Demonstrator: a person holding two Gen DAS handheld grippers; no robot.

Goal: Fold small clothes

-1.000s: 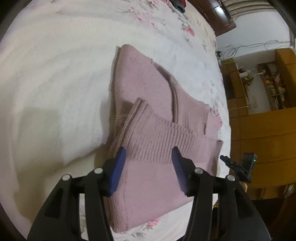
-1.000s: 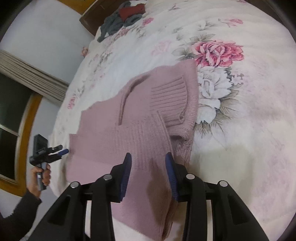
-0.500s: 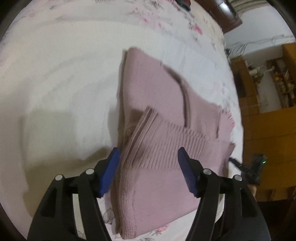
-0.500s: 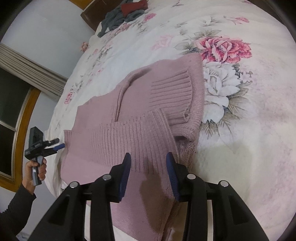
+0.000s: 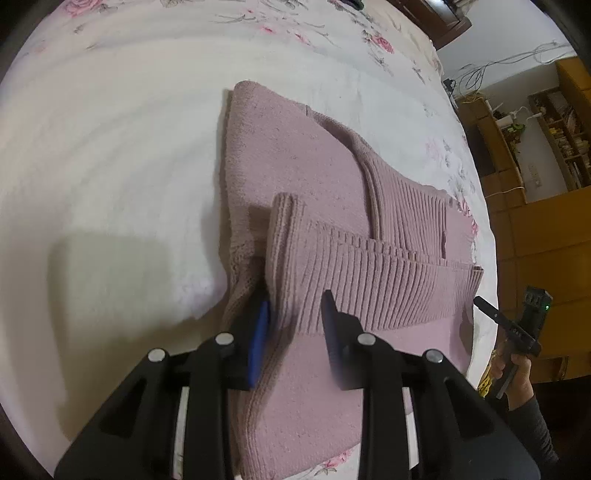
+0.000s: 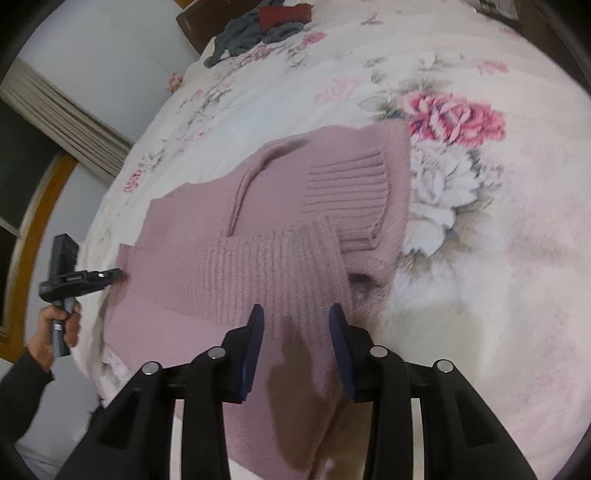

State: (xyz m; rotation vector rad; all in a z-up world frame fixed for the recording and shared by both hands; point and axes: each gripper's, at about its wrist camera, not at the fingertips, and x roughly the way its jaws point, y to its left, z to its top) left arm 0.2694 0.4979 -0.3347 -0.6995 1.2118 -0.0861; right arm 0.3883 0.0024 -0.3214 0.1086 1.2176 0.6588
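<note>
A pink knit sweater point(image 5: 295, 155) lies partly folded on the bed, its ribbed hem point(image 5: 388, 280) doubled back across the body. My left gripper point(image 5: 295, 328) has its blue pads pressed on the hem's left corner, with the fabric bunched between them. In the right wrist view the sweater point(image 6: 273, 199) spreads ahead, and the ribbed hem point(image 6: 258, 273) runs under my right gripper point(image 6: 295, 332), which straddles the hem's right end with a gap and a shadow between its pads. Each camera also shows the other gripper at the opposite hem corner: the right gripper point(image 5: 480, 302), the left gripper point(image 6: 117, 273).
The bed cover point(image 6: 480, 258) is white with pink roses. A heap of grey and red clothes point(image 6: 258, 26) lies near the headboard. Wooden shelving point(image 5: 535, 147) stands beyond the bed's edge, and a curtained window point(image 6: 62, 122) is on the other side. A hand point(image 6: 55, 332) holds the left gripper.
Both grippers have moved in toward the ribbed hem. The left gripper's fingers have narrowed onto the hem's corner; the right gripper's gap is unchanged.
</note>
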